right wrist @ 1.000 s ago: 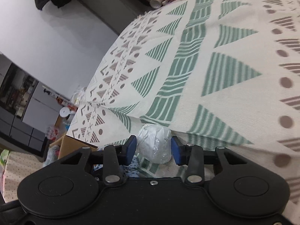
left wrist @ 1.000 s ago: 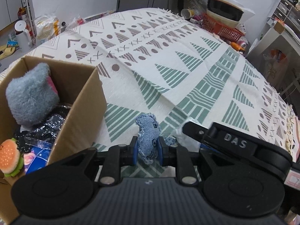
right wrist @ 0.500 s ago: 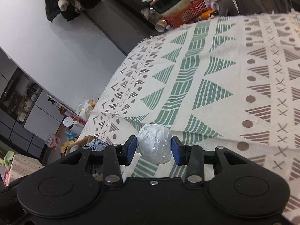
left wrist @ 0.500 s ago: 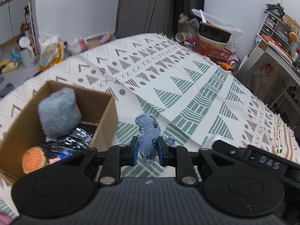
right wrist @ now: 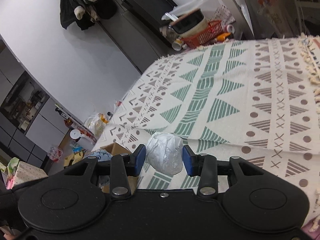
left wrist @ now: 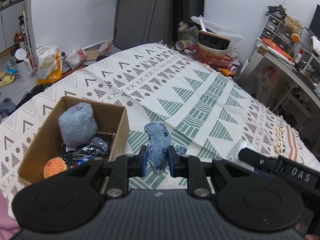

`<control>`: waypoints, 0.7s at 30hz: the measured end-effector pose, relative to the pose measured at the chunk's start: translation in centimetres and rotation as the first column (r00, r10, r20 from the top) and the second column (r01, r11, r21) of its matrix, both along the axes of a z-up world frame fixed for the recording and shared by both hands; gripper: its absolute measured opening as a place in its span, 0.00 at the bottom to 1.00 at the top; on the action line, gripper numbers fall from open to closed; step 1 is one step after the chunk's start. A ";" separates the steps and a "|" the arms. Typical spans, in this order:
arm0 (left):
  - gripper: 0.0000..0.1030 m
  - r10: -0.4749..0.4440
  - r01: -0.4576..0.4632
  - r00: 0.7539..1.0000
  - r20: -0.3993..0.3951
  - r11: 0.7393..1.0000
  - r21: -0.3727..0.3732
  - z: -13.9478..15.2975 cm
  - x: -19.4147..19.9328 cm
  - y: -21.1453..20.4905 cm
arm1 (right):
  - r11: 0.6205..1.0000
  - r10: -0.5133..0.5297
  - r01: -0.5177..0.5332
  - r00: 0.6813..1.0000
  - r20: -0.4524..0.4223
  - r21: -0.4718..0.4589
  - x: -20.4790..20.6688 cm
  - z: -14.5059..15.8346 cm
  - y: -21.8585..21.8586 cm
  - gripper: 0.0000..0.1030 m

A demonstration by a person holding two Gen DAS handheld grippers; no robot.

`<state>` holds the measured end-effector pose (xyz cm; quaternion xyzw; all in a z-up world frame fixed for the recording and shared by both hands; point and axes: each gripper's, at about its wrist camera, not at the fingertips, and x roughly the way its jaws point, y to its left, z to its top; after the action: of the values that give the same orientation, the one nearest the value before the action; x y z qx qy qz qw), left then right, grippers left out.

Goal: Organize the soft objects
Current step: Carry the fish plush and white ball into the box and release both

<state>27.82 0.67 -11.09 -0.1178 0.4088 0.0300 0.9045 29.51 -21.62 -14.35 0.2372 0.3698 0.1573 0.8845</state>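
Box [left wrist: 120,124] now farther; R gripper [right wrist: 163,158] bundle [right wrist: 165,153] unclear.

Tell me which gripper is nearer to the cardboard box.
Left. The left gripper, shut on the denim toy, sits just beside the cardboard box. The right gripper, holding the white plastic-wrapped ball, is farther out, on the left gripper's other side.

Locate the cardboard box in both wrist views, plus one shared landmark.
Left wrist: cardboard box at lower left, open, left of the held denim toy.
Right wrist: only a corner of it shows at lower left, just above the gripper body.
Shared landmark: red basket past the bed's far edge.
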 end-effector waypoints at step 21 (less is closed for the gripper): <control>0.19 -0.003 0.004 0.999 0.034 0.999 -0.037 5.1 -4.0 5.1 | 1.000 -0.011 0.011 0.998 0.057 0.000 -3.6 4.9 2.9 0.39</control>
<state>23.85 5.82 -6.00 -0.1343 0.3941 0.0189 0.9090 25.93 -18.72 -9.45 0.2346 0.3430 0.1593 0.8955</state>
